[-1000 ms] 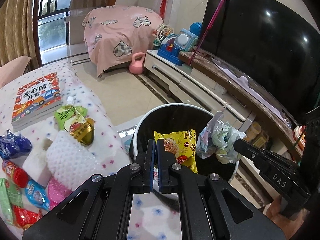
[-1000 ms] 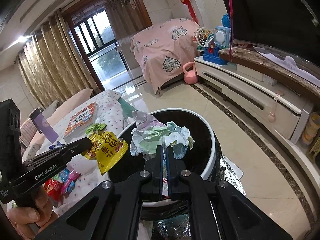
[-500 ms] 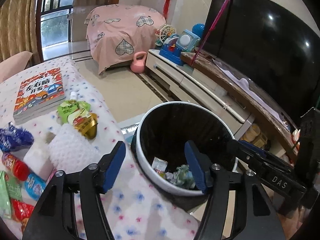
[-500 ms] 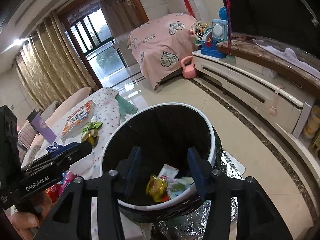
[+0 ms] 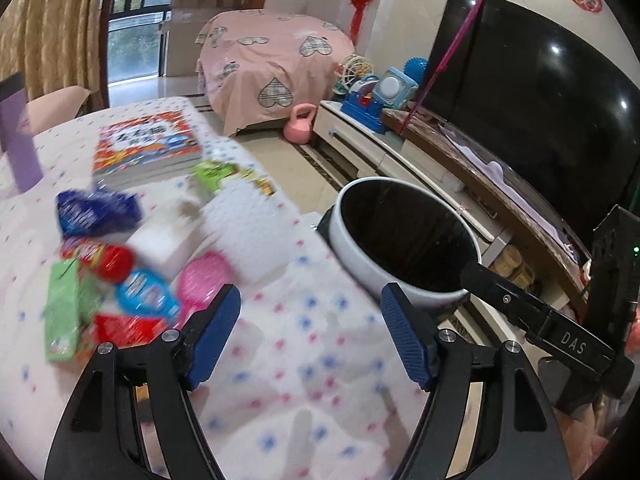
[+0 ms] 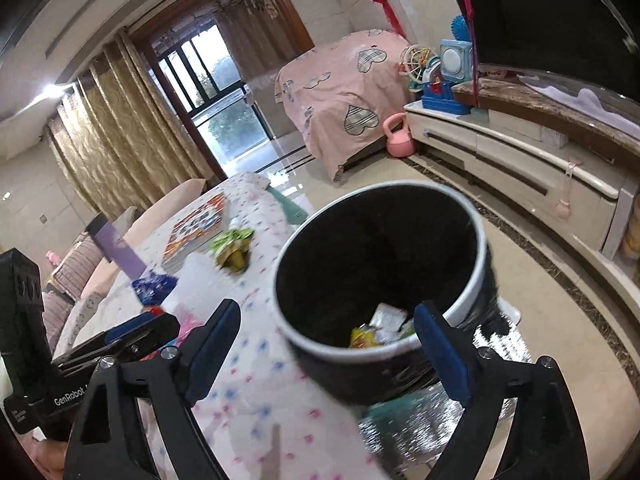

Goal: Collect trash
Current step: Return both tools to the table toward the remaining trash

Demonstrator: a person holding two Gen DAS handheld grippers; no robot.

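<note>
Black white-rimmed trash bin (image 6: pixel 380 264) beside table, wrappers inside (image 6: pixel 380 326); more wrappers (image 5: pixel 116 276) on tablecloth.

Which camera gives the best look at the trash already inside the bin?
The right wrist view: it looks down into the bin, where a yellow wrapper and crumpled paper lie at the bottom. In the left wrist view the bin shows only its white rim and dark inner wall; its contents are hidden.
</note>
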